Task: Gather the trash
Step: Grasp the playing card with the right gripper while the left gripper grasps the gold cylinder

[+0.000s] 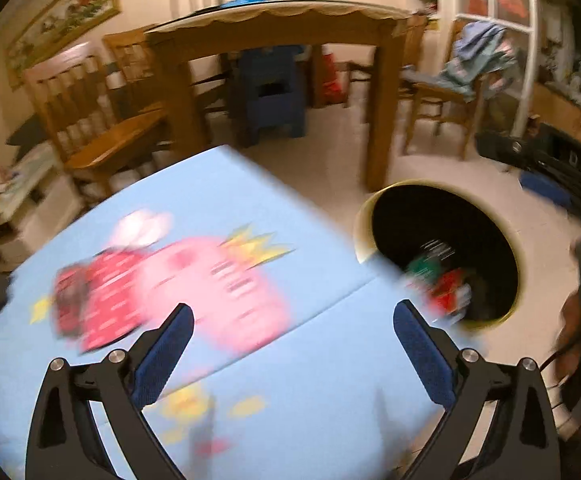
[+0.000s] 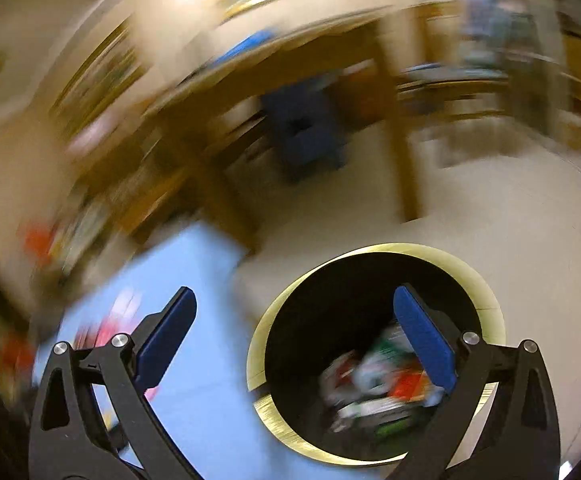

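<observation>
So the trash here is a bunch of crumpled wrappers, red, green and white, all pretty smeared by motion blur, so I can't read any print on them. One clump, the wrappers, sits down at the bottom of the round bin, which has a pale yellowish rim and a black inside and stands on the light tile floor right beside the corner of the blue tablecloth. In the left wrist view the bin's contents show up as a red and green blob near the table's edge. More trash lies up on the tablecloth: a red packet with white dots, just beside or overlapping a dark-red one at its left, on top of a big pink cartoon print; too blurry to say more. The left gripper hangs over the tablecloth with its blue-padded jaws spread wide and nothing between them, not touching the packets. The right gripper is also spread wide and empty, its right finger over the bin's mouth and its left one over the tablecloth. Behind all that there's a wooden dining table with chairs and a blue stool under it.
</observation>
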{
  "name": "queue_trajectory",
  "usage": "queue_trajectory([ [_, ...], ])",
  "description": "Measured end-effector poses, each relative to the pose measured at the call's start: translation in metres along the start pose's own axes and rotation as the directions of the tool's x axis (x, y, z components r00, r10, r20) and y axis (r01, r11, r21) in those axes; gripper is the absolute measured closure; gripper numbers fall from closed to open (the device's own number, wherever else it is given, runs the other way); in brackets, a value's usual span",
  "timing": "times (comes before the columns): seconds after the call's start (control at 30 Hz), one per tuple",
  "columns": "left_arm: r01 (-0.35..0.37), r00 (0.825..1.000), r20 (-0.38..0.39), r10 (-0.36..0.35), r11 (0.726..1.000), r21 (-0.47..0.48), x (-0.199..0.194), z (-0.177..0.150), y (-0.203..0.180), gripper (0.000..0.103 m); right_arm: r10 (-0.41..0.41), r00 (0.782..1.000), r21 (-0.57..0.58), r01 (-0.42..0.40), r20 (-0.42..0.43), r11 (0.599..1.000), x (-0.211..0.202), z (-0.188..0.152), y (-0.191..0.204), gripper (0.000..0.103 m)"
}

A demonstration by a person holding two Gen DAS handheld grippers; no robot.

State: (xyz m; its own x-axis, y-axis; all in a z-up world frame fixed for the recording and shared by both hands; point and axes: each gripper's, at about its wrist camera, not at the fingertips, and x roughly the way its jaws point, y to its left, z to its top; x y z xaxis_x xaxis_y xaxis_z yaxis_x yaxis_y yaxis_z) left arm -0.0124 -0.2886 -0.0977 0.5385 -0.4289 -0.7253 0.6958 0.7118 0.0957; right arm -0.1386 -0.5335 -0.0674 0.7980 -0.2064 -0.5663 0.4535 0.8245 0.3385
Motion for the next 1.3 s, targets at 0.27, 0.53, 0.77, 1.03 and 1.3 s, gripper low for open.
queue_trajectory([
  [0.27,-0.256,0.967,-0.064,0.248,0.944,-0.207,-0.020,-0.061,0.168,0.007,0.207,0.915,-0.332,-0.326,-0.348,0.885,0.078,-0.042,0.197,0.018],
  [0.53,-0.406,0.908,-0.091,0.409,0.801,-0.441,-0.058,-0.093,0.301,0.007,0.154,0.882,-0.267,-0.294,-0.445,0.918,0.164,-0.072,0.337,0.010],
  [0.77,-0.255,0.954,0.003,0.299,0.818,-0.516,-0.083,-0.097,0.325,0.007,-0.152,0.920,-0.408,-0.009,-0.361,0.913,0.202,-0.110,0.386,0.012],
  [1.03,-0.284,0.947,-0.003,0.321,0.834,-0.473,-0.081,-0.094,0.308,0.007,0.060,0.901,-0.341,-0.223,-0.429,0.913,0.161,-0.103,0.339,0.044],
  [1.3,-0.141,0.989,-0.025,0.143,0.904,-0.405,-0.036,-0.064,0.274,0.007,0.125,0.905,-0.274,-0.251,-0.406,0.928,0.112,-0.062,0.225,0.044],
])
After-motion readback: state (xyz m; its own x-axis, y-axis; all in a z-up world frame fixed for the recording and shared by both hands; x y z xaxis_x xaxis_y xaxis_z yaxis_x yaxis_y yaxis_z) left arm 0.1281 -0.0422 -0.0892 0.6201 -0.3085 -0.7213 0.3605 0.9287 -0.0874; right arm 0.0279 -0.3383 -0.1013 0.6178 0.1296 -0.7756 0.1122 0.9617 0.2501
